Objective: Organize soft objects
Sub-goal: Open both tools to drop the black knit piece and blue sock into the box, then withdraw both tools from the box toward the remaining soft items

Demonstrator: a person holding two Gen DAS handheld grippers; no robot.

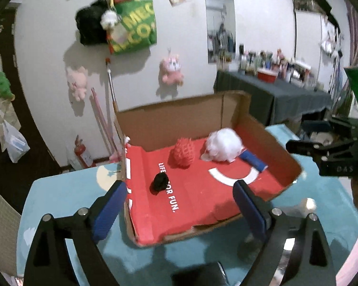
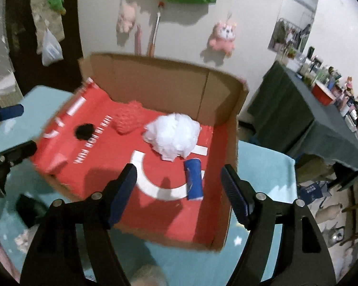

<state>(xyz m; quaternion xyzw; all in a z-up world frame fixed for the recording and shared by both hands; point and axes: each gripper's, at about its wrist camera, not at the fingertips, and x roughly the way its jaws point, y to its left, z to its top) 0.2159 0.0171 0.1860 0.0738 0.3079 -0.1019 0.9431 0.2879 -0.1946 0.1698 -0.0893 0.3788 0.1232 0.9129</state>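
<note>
Cardboard box (image 1: 179, 119), shallow, red-lined, white lettering on the floor; centre of both views, resting on a light blue table surface (image 1: 66, 190). Contents, four soft items:
- red spiky ball (image 1: 182, 152), middle of the box toward the back wall;
- white fluffy puff (image 1: 223, 147), just right of the red ball, touching or nearly touching a blue roll (image 1: 253, 160) at its lower right;
- small black pom-like piece (image 1: 158, 183), lying on the lettering, apart from the others, left of centre.

In the right wrist view the blue roll (image 2: 193, 178) lies below the puff (image 2: 173, 135), across a white curved mark.

Left gripper (image 1: 180, 209): bottom of its own view, jaws spread wide, nothing between the pads, hanging above the box's near edge.
Right gripper (image 2: 179, 190): bottom of its view, jaws apart, empty, above the near right part of the box.

Surroundings: white wall with pink plush toys (image 1: 170, 69) and a green bag (image 1: 133, 26); dark-draped side table (image 1: 269, 90) at right, crowded with small items.
</note>
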